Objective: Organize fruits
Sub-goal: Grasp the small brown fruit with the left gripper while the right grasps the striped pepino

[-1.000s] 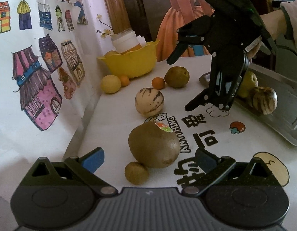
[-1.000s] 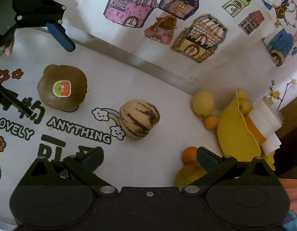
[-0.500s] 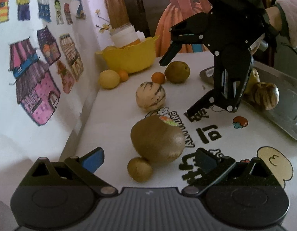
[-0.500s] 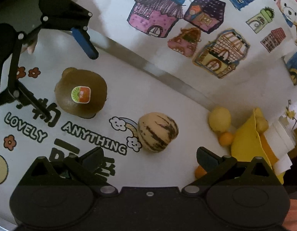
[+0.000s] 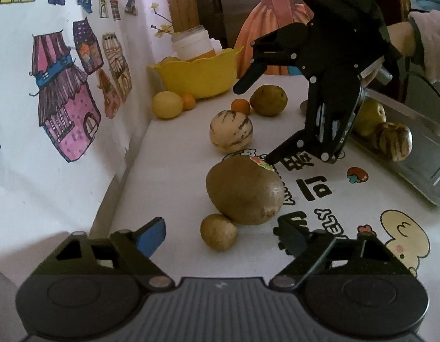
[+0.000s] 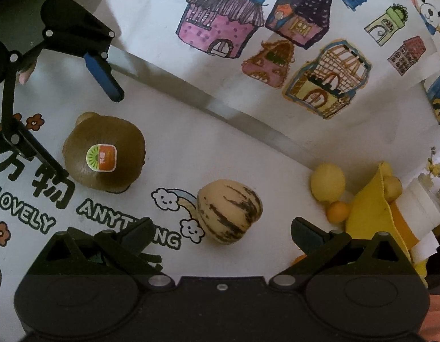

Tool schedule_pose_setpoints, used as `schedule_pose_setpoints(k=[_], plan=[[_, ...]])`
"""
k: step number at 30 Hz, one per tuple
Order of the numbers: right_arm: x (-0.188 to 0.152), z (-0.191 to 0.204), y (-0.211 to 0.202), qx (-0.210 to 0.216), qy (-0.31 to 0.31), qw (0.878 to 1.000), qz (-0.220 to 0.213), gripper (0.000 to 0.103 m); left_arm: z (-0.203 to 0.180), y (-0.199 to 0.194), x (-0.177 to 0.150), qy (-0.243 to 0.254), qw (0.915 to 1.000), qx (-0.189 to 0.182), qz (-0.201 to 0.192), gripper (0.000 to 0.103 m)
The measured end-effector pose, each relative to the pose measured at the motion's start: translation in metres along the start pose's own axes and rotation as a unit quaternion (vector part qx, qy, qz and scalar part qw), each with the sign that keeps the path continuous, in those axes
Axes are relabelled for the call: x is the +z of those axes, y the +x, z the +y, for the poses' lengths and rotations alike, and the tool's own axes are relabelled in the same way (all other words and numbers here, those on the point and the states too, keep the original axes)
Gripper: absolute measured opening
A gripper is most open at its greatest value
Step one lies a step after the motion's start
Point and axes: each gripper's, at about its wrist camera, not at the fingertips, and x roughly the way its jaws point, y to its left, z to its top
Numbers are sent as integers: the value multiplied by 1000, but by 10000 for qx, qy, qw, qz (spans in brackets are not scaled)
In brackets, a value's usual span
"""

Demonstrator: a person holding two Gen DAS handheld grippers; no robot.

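A large brown kiwi (image 5: 244, 189) with a sticker lies on the white table, a small brown fruit (image 5: 218, 231) touching it. My left gripper (image 5: 220, 235) is open, just short of both. A striped melon (image 5: 231, 131) lies farther back. My right gripper (image 5: 254, 116) is open above that melon, which sits between its fingers in the right wrist view (image 6: 229, 211). The kiwi (image 6: 103, 156) and left gripper (image 6: 86, 131) show there at left.
A yellow bowl (image 5: 200, 75) with a jar stands at the back. A lemon (image 5: 167, 104), two small oranges (image 5: 240, 105) and a brown fruit (image 5: 268, 100) lie near it. A metal tray (image 5: 419, 154) at right holds a pear and a striped melon (image 5: 393, 141). A wall with drawings runs along the left.
My right gripper has moved left and down over the striped melon. My left gripper has come a little closer to the kiwi.
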Motion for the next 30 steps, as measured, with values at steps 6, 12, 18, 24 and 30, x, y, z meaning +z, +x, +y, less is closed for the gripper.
schedule_pose_setpoints(k=[6,12,18,24,30], plan=[[4,-7,8,40,167,9998,113,96,1,0,0,-66,9999,-141,8,75],[10,-24,25,230,770,9963,302,90,1,-1,0,-137,9995,-281,11,64],[10,-40,37,556,1535,9858,390,83,-1,-3,-1,-104,9993,-354,-10,58],[8,-45,40,742,2206,9721,305,66,1,-5,-1,-187,9989,-428,-2,52],[6,-42,38,712,2451,9664,321,59,2,-6,-2,-299,9989,-363,18,47]])
